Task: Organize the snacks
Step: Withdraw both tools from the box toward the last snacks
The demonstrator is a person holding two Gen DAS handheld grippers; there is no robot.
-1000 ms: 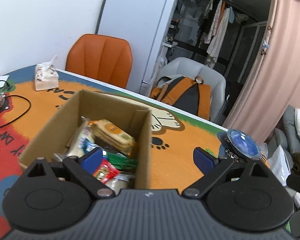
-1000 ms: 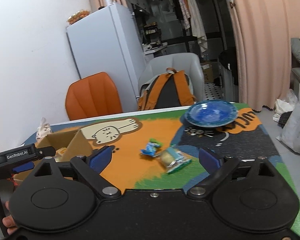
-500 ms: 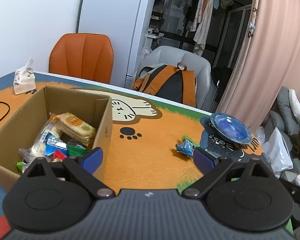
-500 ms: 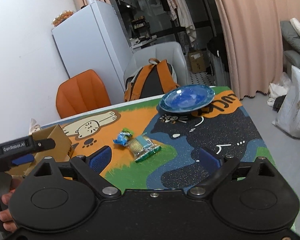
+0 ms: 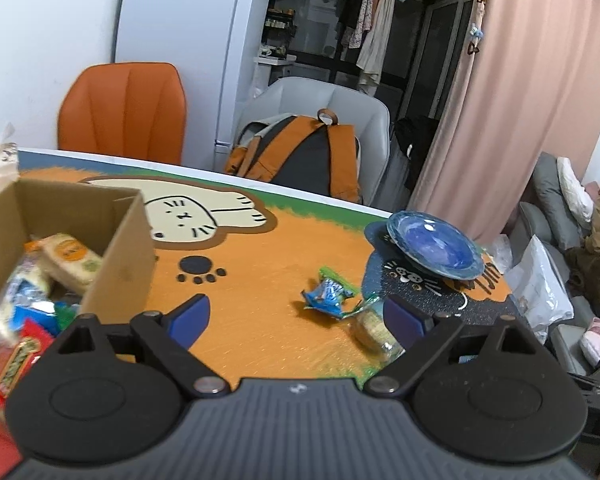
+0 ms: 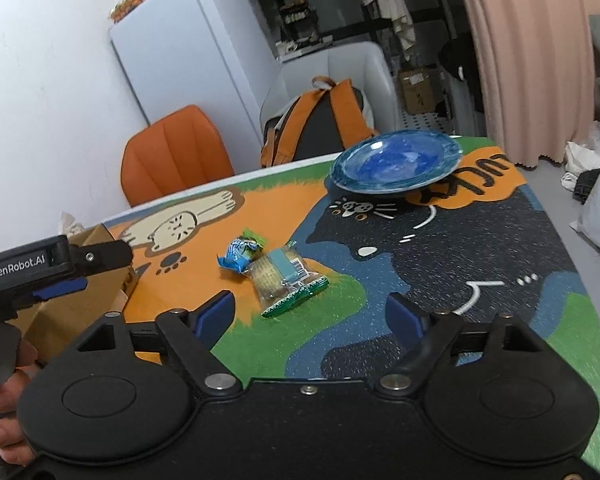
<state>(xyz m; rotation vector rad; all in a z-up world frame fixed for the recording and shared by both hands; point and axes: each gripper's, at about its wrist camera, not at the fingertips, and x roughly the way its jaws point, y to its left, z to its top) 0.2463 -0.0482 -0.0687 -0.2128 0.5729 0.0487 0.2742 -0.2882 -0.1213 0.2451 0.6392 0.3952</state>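
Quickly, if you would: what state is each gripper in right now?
Left gripper: open, holding nothing.
Right gripper: open, jaws have just been closing, nothing between them; the cracker packet lies ahead on the table.

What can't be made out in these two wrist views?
- Cardboard box: left wrist view, contents blurred, left part cut off by the frame edge.
- Cracker pack: left wrist view, partly hidden behind the left gripper finger.
- Blue wrapper: right wrist view, print too small to read.

Two snack packets (image 6: 276, 268) touching, between box (image 5: 112, 248) and plate (image 6: 396, 164)
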